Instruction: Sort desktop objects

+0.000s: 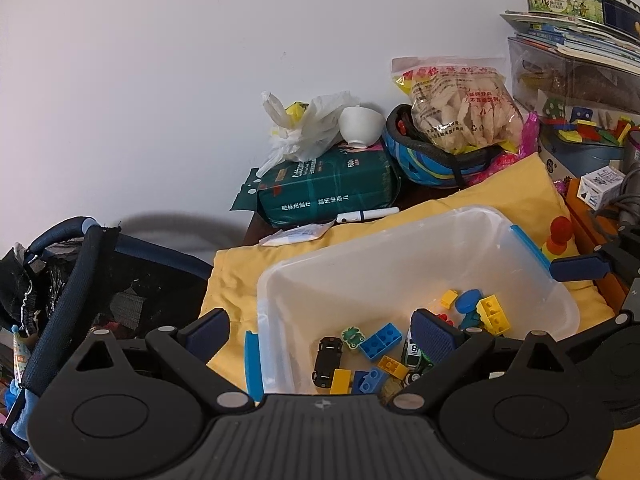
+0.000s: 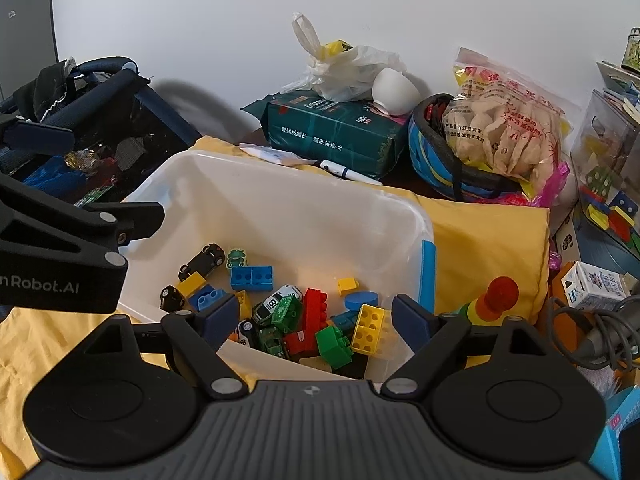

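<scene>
Left tongs [image 1: 320,326] are seen spread apart, empty, over the near rim of the clear plastic bin [image 1: 552,292]. Right tongs [image 2: 316,316] are likewise spread and empty over the same bin [image 2: 400,208]. "Robot.AI" is read on the left tool's black arm [image 2: 60,256] in the right wrist view.

In the bin, loose toys are noted: yellow brick [image 2: 367,329], green brick [image 2: 334,345], red brick [image 2: 312,312], blue brick [image 2: 251,277], a white toy car numbered "8" [image 2: 276,301], a black toy car [image 2: 202,261], a frog piece [image 2: 236,258].

The bin stands on a yellow cloth [image 2: 488,248] on the worktop. Just right of the bin, a stacking toy with a red knob [image 2: 498,294] is seen.

Behind, a white pen [image 2: 348,172] lies before a green tissue pack [image 2: 336,136] marked "Cotton" and "600". A white cup [image 2: 394,92] rests tilted on it. Further right, a snack bag [image 2: 504,132] with red Chinese print sits in a blue helmet [image 2: 436,160]. Far right, a "Danisa Butter Cookies" tin [image 1: 572,0] tops stacked books.
</scene>
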Motion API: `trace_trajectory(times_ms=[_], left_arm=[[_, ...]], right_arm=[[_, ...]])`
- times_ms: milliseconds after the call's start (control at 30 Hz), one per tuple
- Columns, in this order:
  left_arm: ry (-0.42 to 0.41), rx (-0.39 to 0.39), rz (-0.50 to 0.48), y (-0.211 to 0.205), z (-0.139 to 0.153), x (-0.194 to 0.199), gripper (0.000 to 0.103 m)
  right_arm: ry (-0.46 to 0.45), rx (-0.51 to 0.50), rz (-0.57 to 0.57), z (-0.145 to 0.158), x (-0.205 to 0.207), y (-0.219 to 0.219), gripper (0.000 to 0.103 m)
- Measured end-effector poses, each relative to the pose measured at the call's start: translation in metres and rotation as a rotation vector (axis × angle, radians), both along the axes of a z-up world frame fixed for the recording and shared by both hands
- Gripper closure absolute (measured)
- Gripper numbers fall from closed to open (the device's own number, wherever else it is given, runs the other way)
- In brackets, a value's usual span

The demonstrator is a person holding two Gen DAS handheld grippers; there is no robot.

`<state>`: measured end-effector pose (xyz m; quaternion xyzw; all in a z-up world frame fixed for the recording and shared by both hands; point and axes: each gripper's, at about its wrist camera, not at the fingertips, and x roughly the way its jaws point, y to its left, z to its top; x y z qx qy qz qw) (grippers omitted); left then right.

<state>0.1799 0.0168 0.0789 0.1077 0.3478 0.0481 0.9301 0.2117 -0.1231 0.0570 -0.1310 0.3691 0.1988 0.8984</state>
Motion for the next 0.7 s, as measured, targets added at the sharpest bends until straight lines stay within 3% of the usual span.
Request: trace_trajectory(times_ms=[700], left_arm=[[-0.004, 0.007, 0.011, 0.003, 0.001, 0.010, 0.004]], right_arm=[[0.013, -0.011, 0.001, -0.001, 0.012, 0.003, 0.011]])
